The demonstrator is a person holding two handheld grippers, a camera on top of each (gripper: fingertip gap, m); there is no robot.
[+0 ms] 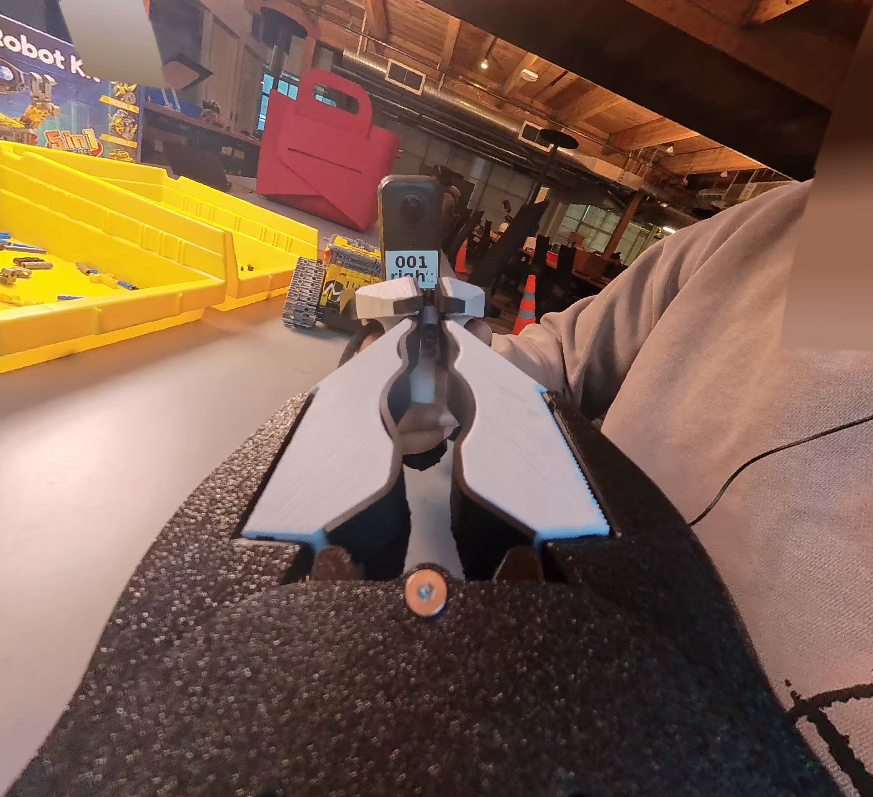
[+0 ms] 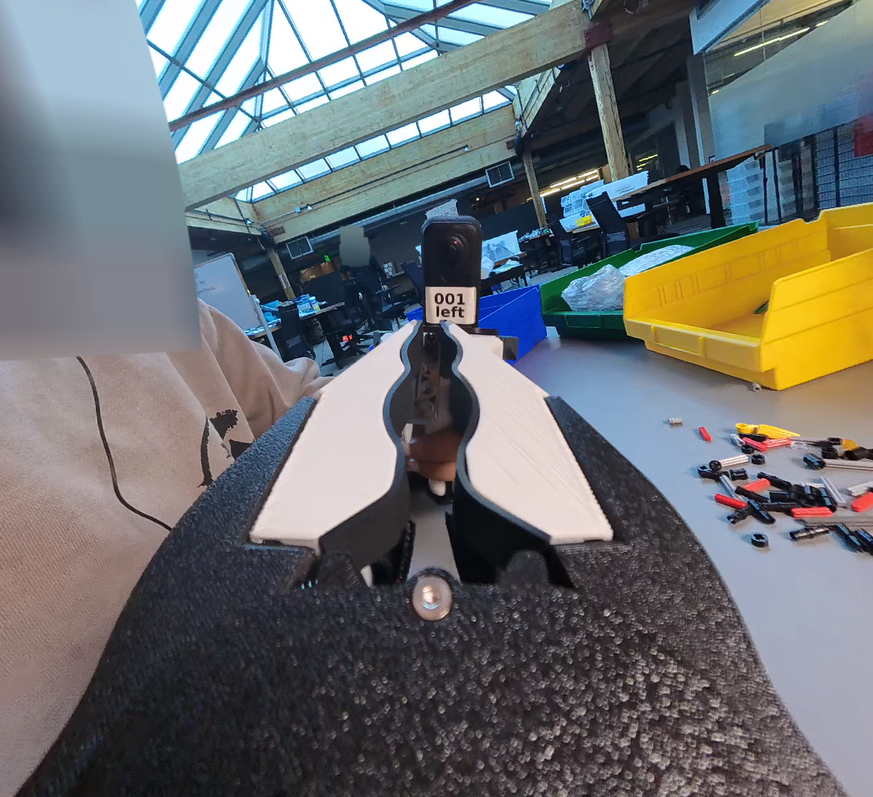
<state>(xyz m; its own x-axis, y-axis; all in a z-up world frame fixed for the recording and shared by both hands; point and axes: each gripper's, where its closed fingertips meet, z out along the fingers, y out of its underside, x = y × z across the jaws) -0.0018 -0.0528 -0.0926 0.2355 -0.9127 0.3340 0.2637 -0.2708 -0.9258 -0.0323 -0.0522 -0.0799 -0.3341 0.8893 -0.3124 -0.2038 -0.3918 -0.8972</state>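
Observation:
My two grippers point at each other, tip to tip, low over the grey table (image 1: 118,467). My left gripper (image 1: 429,325) has its white fingers (image 1: 349,434) almost together, shut on a small dark building-kit part (image 1: 429,342) in the slit at the tips. The right gripper (image 1: 420,302) faces it, with its black camera (image 1: 410,212) above. In the right wrist view my right gripper (image 2: 431,330) is likewise shut on a thin black part with holes (image 2: 429,373). The left gripper's camera (image 2: 451,254) stands just behind the tips. A hand shows through each gap.
Yellow bins (image 1: 118,302) with small parts lie left, beside a yellow tracked toy vehicle (image 1: 330,283), a red felt bag (image 1: 326,151) and a kit box (image 1: 56,103). Yellow (image 2: 737,325), green (image 2: 590,316) and blue bins (image 2: 510,316) and loose parts (image 2: 793,491) lie right. A person's sleeve (image 1: 661,302) is close. The tips of both grippers are at nearly the same place.

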